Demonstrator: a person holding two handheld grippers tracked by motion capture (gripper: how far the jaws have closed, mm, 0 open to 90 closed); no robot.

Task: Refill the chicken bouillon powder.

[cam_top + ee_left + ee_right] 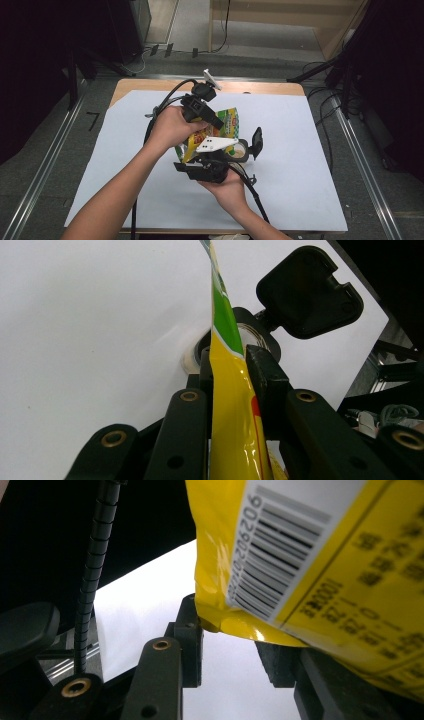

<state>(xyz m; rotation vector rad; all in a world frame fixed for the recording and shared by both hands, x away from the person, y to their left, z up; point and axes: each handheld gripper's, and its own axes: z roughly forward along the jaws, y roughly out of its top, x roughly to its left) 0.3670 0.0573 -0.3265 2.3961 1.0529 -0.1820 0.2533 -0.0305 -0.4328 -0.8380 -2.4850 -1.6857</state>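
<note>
A yellow and green snack bag (228, 125) hangs in the air over the middle of the table, held from two sides. My left gripper (212, 122) comes at it from above left. In the left gripper view its jaws (227, 360) pinch the bag's thin edge (231, 410). My right gripper (199, 161) holds the bag from below, near the table's front. In the right gripper view the bag's barcode side (310, 555) sits between the jaws (232, 630), with the left pad (192, 625) against its lower corner.
A roll of clear tape (241, 150) lies on the white sheet (300, 165) just right of the bag, with a black paddle-shaped piece (256, 142) standing beside it. Cables trail from both grippers toward the front edge. Metal rails run along both sides of the table.
</note>
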